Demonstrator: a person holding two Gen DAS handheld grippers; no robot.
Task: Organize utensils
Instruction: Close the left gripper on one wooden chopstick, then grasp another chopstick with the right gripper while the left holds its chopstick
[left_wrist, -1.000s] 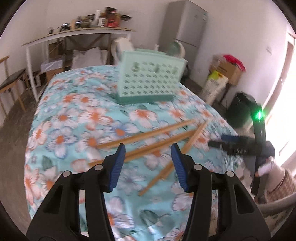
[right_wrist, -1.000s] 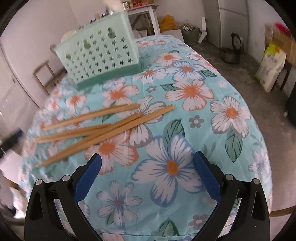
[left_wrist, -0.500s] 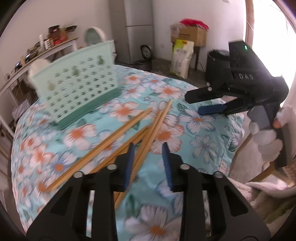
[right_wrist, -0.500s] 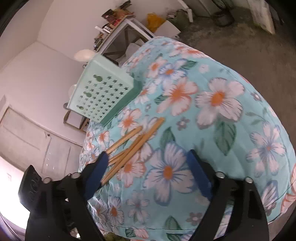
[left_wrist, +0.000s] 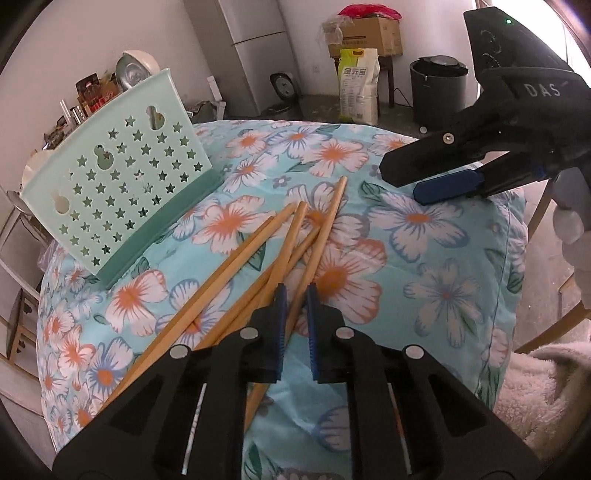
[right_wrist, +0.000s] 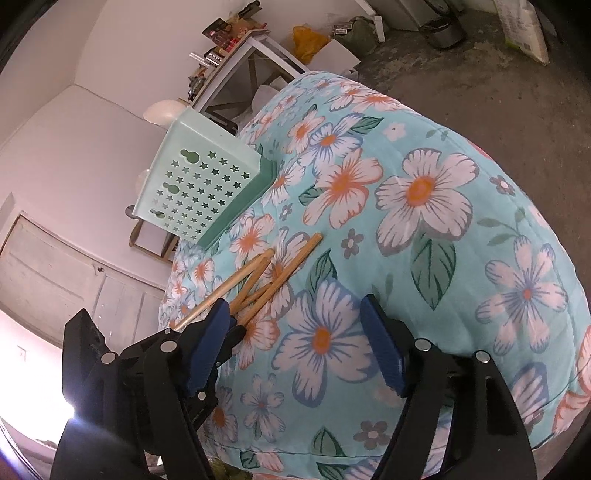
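Observation:
Several wooden chopsticks (left_wrist: 258, 254) lie crossed on the flowered cloth (left_wrist: 424, 258), in front of a mint basket (left_wrist: 122, 184) with star holes. My left gripper (left_wrist: 296, 310) is low over them. Its jaws are closing, with one chopstick (left_wrist: 325, 229) running through the narrow gap and a sliver of cloth still showing beside it. In the right wrist view the chopsticks (right_wrist: 280, 269) and the basket (right_wrist: 199, 184) are to the left. My right gripper (right_wrist: 295, 314) hangs over the cloth with its jaws closing and only cloth between them. It also shows as the right gripper (left_wrist: 436, 181) in the left wrist view.
The cloth drops off at a rounded edge near a fluffy white rug (left_wrist: 535, 387) and a wooden chair leg (left_wrist: 554, 325). A black bin (left_wrist: 437, 88), a sack (left_wrist: 358, 85) and a refrigerator (left_wrist: 251, 55) stand behind. A cluttered white table (right_wrist: 240, 48) is beyond the basket.
My left gripper has rolled and come down onto the chopsticks, and its jaws have narrowed around one. My right gripper has rolled and its jaws have come in a little.

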